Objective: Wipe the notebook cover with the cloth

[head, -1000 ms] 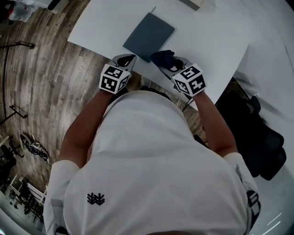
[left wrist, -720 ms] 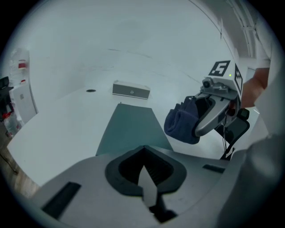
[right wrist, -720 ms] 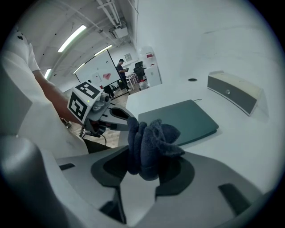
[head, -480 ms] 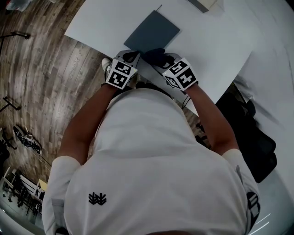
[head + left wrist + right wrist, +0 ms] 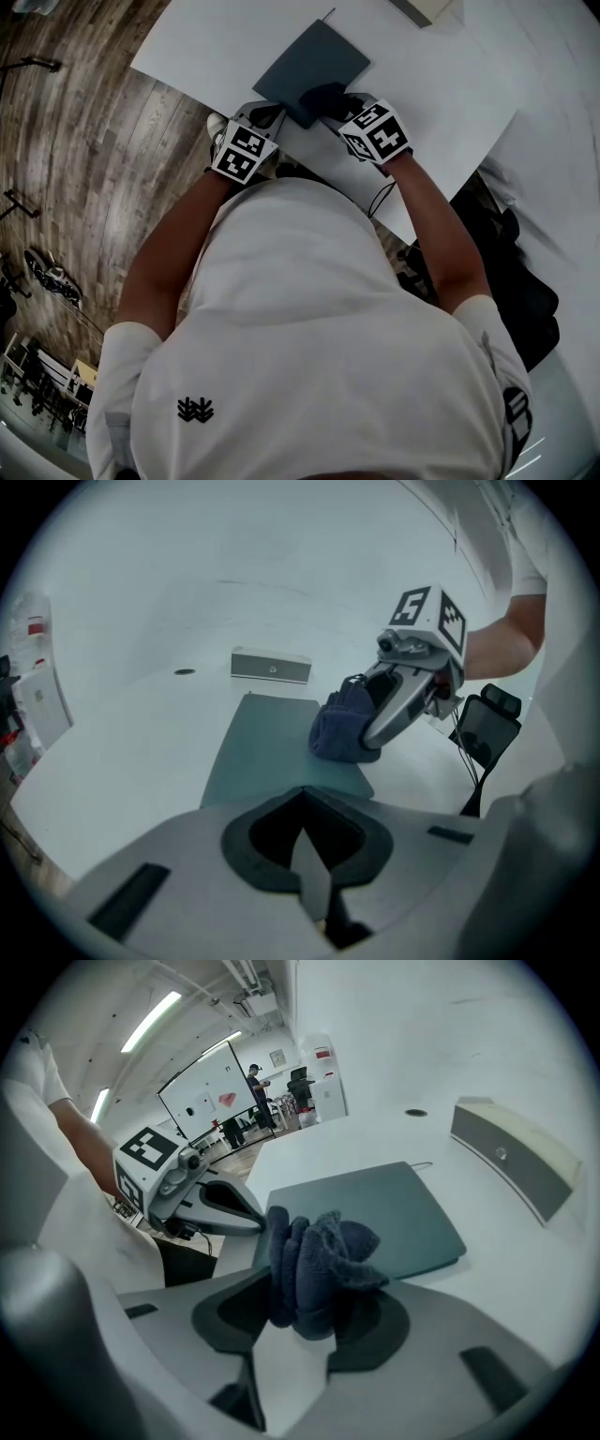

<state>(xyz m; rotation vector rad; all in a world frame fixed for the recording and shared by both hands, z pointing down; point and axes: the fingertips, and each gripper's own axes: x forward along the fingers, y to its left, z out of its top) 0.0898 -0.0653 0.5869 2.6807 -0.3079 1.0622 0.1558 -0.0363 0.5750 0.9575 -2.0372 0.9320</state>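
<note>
Now, head view: dark notebook (image 5: 314, 58) lies on the white table (image 5: 441, 84), long axis running away and rightward; right gripper (image 5: 330, 99) sets the cloth (image 5: 322, 96) on its near corner.
Left gripper view: left gripper (image 5: 305, 836) has its jaws together with nothing between, just beside the near edge, likely steadying.
Right gripper view: jaws clamped on the bunched cloth, ready for wiping.
</note>
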